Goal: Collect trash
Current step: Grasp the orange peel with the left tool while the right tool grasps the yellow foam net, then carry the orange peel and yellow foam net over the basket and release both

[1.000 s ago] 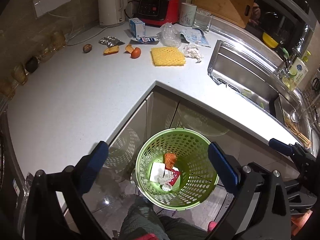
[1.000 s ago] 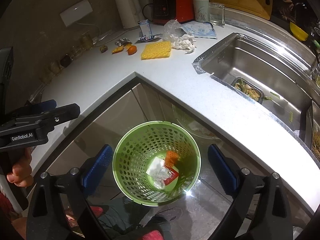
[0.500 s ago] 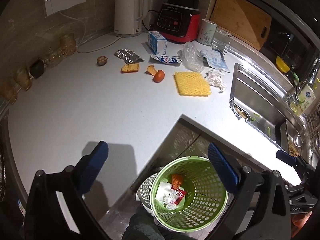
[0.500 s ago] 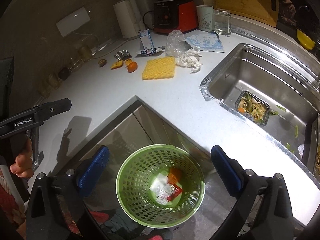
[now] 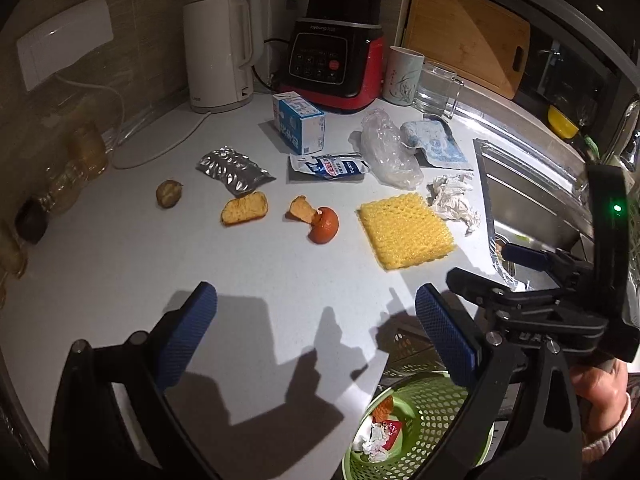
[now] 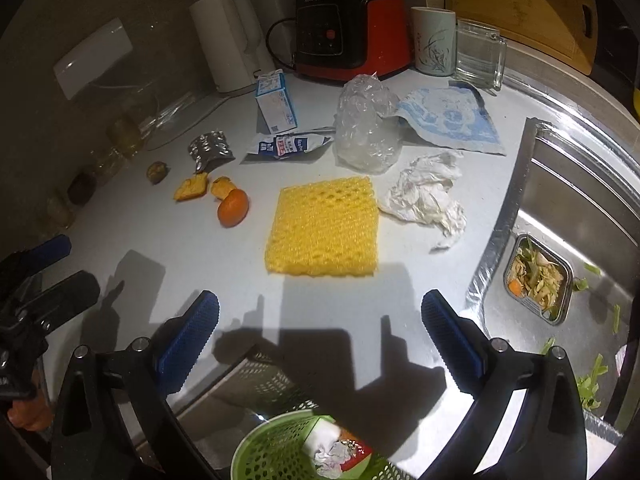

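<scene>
Trash lies on the white counter (image 5: 100, 292): a yellow foam net (image 5: 406, 230) (image 6: 324, 226), a crumpled tissue (image 5: 454, 200) (image 6: 424, 196), orange peel pieces (image 5: 245, 208) (image 6: 234, 206), a silver foil wrapper (image 5: 232, 168), a flat milk sachet (image 5: 328, 168), a clear plastic bag (image 6: 366, 128) and a small milk carton (image 5: 298, 122). A green basket (image 5: 424, 432) (image 6: 280, 452) below the counter edge holds some trash. My left gripper (image 5: 316, 328) is open and empty over the counter. My right gripper (image 6: 320, 336) is open and empty, just short of the foam net.
A white kettle (image 5: 218, 52), a red blender base (image 5: 332, 64), a mug (image 5: 404, 76) and a glass mug (image 5: 436, 88) stand at the back. A steel sink (image 6: 580, 216) with a food-scrap strainer (image 6: 538, 276) lies to the right. Glass jars (image 5: 72, 160) line the left wall.
Both grippers have risen from over the green basket and moved forward over the counter toward the trash. Both stayed open and empty.
</scene>
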Demonstrator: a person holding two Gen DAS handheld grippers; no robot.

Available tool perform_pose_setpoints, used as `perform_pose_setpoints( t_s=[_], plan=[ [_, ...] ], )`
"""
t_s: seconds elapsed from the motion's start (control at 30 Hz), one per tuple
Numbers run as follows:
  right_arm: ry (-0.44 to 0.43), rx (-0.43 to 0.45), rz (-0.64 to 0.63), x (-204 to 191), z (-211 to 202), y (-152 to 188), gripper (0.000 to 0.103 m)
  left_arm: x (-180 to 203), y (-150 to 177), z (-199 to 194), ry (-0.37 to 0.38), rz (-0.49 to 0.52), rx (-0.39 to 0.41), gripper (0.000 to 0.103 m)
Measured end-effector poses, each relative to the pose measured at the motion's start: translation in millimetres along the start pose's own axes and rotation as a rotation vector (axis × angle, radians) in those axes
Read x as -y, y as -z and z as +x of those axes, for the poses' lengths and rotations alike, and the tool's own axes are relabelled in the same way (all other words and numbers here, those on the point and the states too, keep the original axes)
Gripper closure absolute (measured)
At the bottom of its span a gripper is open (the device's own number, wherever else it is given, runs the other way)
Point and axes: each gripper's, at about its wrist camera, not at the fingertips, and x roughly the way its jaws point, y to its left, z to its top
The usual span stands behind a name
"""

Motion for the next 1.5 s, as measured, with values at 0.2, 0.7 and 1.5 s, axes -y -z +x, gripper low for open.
perform_pose_setpoints(
  t_s=[0.2,0.7,1.5],
  plan=[
    [0.114,-0.055,-0.02,-9,54,-20,0.005,-16,-14,41,0.039,0.004,-0.033,0.008],
    [0.075,-0.098,0.038,-2,65,-32,0.088,-25,-35,108,0.126,-0.027,-0.117,0.025],
    [0.006,-0.011,0.075,16,2,-26,0.091,7,-46,123,0.111,-0.014,-0.134,0.084]
  ],
)
